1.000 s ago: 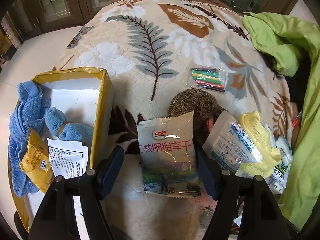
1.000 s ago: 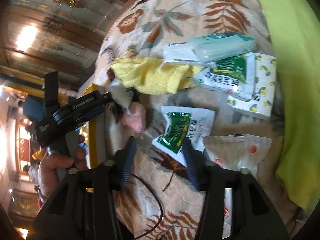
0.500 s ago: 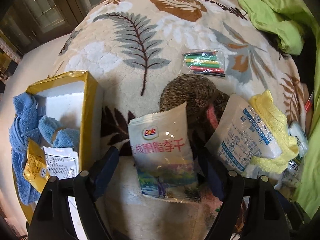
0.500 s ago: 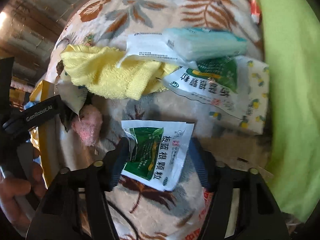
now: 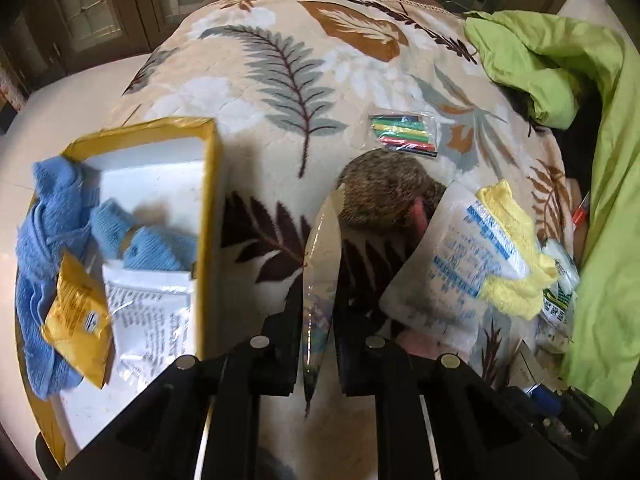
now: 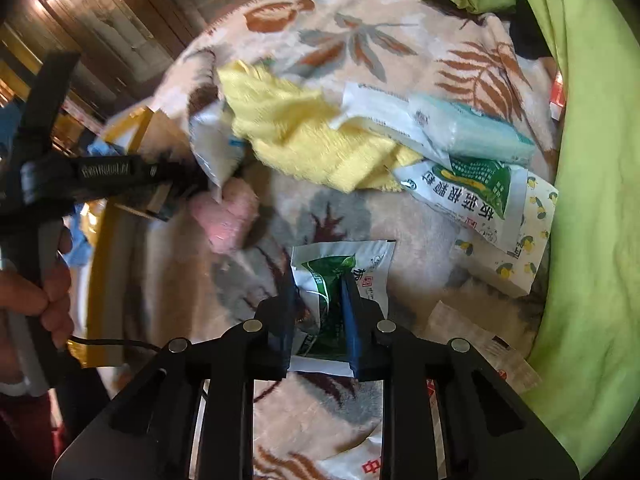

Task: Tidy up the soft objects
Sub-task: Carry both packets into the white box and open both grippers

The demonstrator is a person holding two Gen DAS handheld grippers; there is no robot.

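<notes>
Left wrist view: left gripper (image 5: 319,312) pinches snack pouch (image 5: 320,256); right gripper (image 6: 319,308) clamps green sachet (image 6: 340,276).

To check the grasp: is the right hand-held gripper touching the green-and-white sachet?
Touching. The right wrist view shows the right hand-held gripper closed on the crumpled green-and-white sachet.

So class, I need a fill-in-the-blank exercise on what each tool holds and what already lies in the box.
1. The left tool is shut on the ____ snack pouch.
2. The right tool grips a ____ and white sachet.
3. The blue towel hangs over the rim of the ____ box.

Missing words: Dole; green; yellow
</notes>
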